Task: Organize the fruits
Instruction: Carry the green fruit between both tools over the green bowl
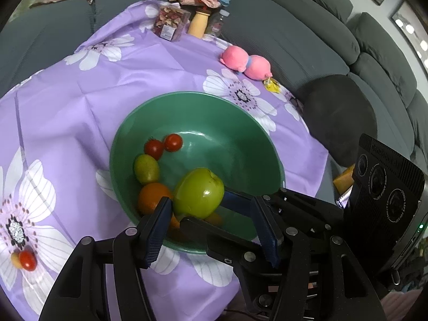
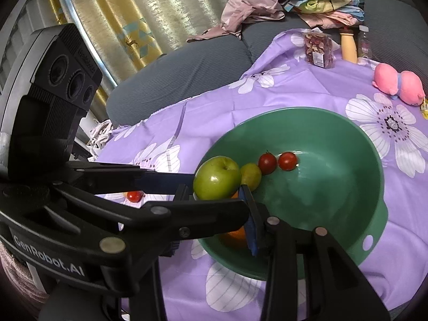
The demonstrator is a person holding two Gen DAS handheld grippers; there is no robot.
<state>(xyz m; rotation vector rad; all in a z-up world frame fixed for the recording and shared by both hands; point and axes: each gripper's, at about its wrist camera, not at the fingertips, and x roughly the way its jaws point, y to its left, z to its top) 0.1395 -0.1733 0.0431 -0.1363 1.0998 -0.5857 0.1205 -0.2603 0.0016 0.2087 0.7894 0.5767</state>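
A green bowl (image 1: 240, 123) stands on the purple flowered cloth and also shows in the right wrist view (image 2: 374, 187). In it lie two red cherry tomatoes (image 1: 173, 142), a small green fruit (image 1: 146, 168) and an orange (image 1: 153, 196). A green apple (image 1: 198, 196) is held over the bowl's near side by my right gripper (image 2: 218, 190), which is shut on it. My left gripper (image 1: 211, 208) is open, its fingers on either side of the apple without touching it. One red tomato (image 1: 27, 260) with a yellow fruit beside it lies on the cloth at the left.
A pink plush toy (image 1: 246, 62), a packet of dried fruit (image 1: 169, 22), a cream bottle (image 1: 198, 22) and a yellow wrapper (image 1: 271, 84) lie at the cloth's far side. A grey sofa (image 1: 321, 53) surrounds the cloth, with piled clothes behind.
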